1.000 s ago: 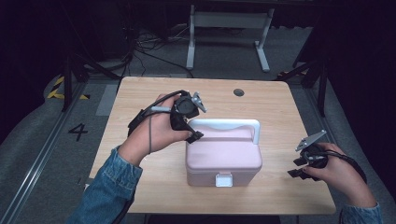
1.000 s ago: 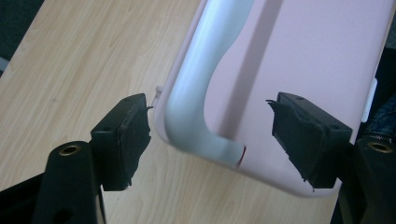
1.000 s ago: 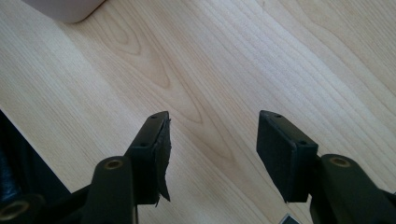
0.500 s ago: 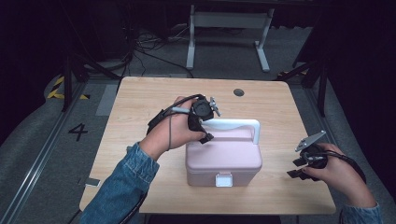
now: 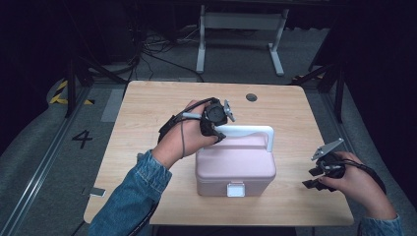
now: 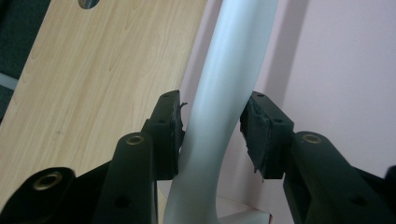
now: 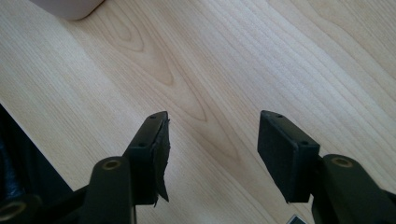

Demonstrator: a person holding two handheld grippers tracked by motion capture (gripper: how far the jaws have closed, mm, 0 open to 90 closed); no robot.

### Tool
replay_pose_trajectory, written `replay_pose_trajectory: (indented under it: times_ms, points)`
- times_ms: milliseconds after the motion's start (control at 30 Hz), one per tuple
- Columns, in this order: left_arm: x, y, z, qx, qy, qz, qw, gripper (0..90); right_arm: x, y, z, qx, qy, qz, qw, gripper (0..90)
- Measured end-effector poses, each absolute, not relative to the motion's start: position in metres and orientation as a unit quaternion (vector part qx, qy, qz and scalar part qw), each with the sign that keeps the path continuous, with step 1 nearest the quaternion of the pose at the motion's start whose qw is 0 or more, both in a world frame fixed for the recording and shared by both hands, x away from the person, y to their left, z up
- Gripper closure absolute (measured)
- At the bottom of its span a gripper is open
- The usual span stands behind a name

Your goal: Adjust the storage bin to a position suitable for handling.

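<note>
Probably risked a lopsided grip. Straddled the white handle (image 6: 219,93) of the pink box (image 5: 236,164) with the jaws of the left gripper (image 6: 212,135), having just been closing them round it, yet not pinching. In the left gripper view, touched the bar with the pad at frame left and kept a thin gap at the pad on the right. Could have shoved the handle sideways on closing further, or let it slide between the pads.

Caught the bar near its bend, at the handle's left end in the high view and far from its middle. Might therefore have tipped the box on lifting. Could not tell whether the white latch (image 5: 236,189) at the front was fastened; if loose, might have let the lid gape.

Found the box at the centre of the table (image 5: 147,113), a little toward the lower edge. Held the right gripper (image 7: 212,149) with jaws spread and empty over bare wood at lower right, well apart from the box.
</note>
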State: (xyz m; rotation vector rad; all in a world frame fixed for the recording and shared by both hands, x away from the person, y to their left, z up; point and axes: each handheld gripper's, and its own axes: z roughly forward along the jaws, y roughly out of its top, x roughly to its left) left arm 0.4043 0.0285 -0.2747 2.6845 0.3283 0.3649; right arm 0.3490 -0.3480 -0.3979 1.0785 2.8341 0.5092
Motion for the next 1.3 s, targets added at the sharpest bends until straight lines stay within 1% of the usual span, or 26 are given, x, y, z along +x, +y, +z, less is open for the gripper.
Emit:
replay_pose_trajectory:
  times_ms: [300,533,833,1033,1300]
  points:
    - [0.402,0.030,-0.266,0.965,0.112,0.110,0.210,62.4,0.348,-0.350,-0.398,0.354,0.920,0.167,0.036,44.3]
    - [0.401,0.030,-0.260,0.966,0.108,0.107,0.209,64.2,0.347,-0.349,-0.395,0.352,0.919,0.175,0.042,45.7]
    - [0.403,0.030,-0.249,0.964,0.108,0.116,0.215,64.4,0.343,-0.345,-0.384,0.340,0.917,0.202,0.052,47.4]
    - [0.405,0.031,-0.243,0.964,0.103,0.125,0.213,64.4,0.340,-0.339,-0.372,0.333,0.912,0.229,0.070,50.6]
    - [0.410,0.031,-0.238,0.963,0.109,0.120,0.216,64.2,0.334,-0.334,-0.361,0.318,0.907,0.262,0.083,50.7]
